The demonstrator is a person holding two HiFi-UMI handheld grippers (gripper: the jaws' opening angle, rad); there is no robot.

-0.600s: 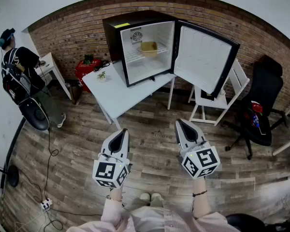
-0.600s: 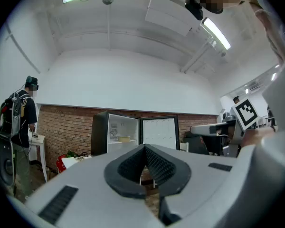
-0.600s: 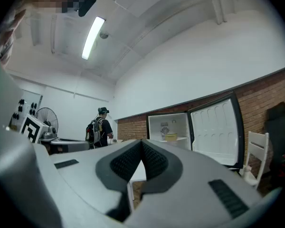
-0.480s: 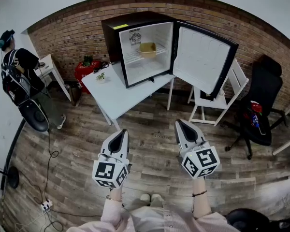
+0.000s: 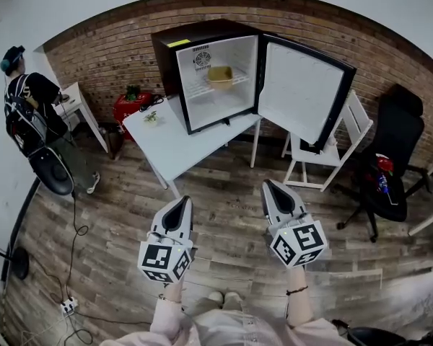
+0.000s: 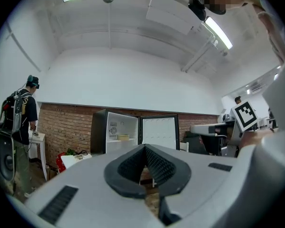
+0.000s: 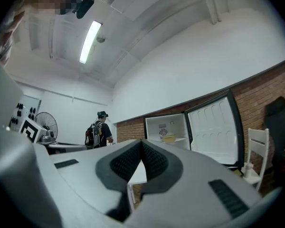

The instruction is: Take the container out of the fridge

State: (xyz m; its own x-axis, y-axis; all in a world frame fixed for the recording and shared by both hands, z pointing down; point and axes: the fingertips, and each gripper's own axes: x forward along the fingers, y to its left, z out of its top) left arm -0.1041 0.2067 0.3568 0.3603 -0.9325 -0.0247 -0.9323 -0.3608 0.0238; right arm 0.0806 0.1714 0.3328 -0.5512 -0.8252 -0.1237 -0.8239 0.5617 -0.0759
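From overhead in the head view, a small black fridge (image 5: 175,56) sits on a white surface (image 5: 177,146) against a brick wall. Its door (image 5: 300,89) is swung wide to the right. A yellowish container (image 5: 221,73) rests on the upper wire shelf inside the fridge, well apart from both tools. Low in the view, the left hand-held gripper (image 5: 180,205) and the right hand-held gripper (image 5: 272,190) are held side by side over the wooden floor (image 5: 224,215), both pointing toward the fridge. A white chair (image 5: 333,148) stands just right of the surface, with a black office chair (image 5: 395,150) farther right. A person with a backpack (image 5: 30,117) stands at far left beside a small white table.

Through the left gripper view, the ribbed dark pads meet at their tips, so the jaws are closed with nothing between them. Beyond them stands the open fridge, the container showing as a small pale shape on its shelf.

Through the right gripper view, the jaws are likewise pressed together and empty. The open fridge lies ahead to the right, container on the shelf, and the person stands to the left.
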